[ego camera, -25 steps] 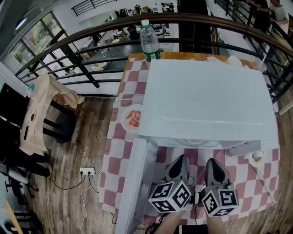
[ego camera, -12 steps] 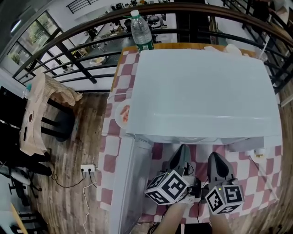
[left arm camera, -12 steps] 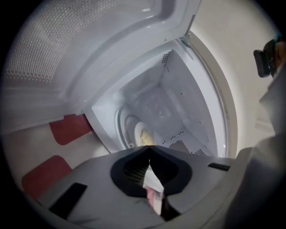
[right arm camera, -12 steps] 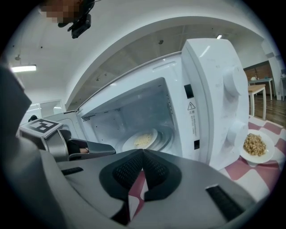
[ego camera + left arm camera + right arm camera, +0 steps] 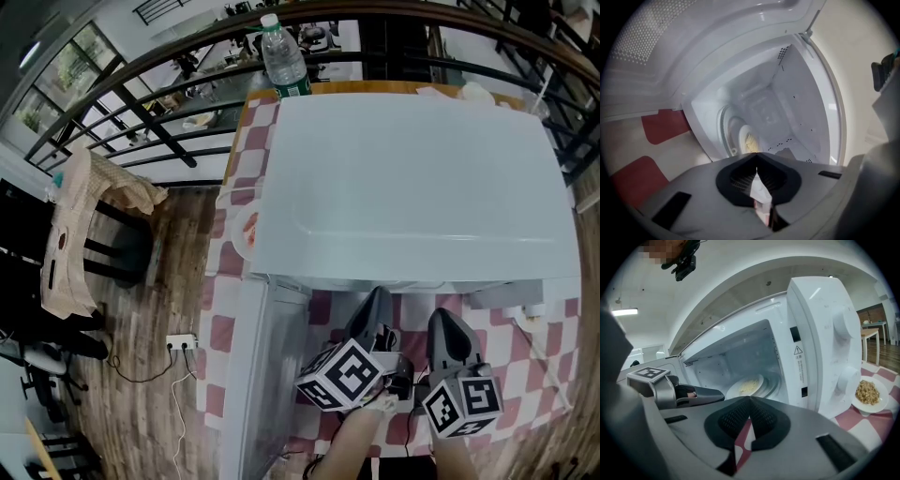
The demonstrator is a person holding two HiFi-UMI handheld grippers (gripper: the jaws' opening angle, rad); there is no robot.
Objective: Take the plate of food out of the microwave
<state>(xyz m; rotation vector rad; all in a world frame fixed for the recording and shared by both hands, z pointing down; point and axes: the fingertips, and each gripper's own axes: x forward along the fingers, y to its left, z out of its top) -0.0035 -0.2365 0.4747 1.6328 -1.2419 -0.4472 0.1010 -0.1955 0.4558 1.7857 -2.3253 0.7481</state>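
The white microwave (image 5: 412, 178) stands on the checked table with its door (image 5: 267, 375) swung open to the left. Inside, a white plate of pale yellow food (image 5: 746, 386) rests on the turntable; the left gripper view shows the plate (image 5: 749, 140) deep in the cavity. My left gripper (image 5: 378, 300) and right gripper (image 5: 442, 321) are side by side just outside the opening, both shut with nothing held. The left gripper's tips (image 5: 757, 157) point at the plate. In the right gripper view, the right gripper (image 5: 750, 401) has the left gripper (image 5: 693, 394) beside it.
A small dish of brown food (image 5: 868, 393) sits on the table right of the control panel (image 5: 836, 348). A plate of pink food (image 5: 246, 230) lies left of the microwave, and a water bottle (image 5: 284, 58) stands behind it. A draped chair (image 5: 80, 225) stands on the floor at left.
The head view has moved in over the microwave, so it looks larger. Both grippers stay shut in front of the opening, with the left cube tilted slightly.
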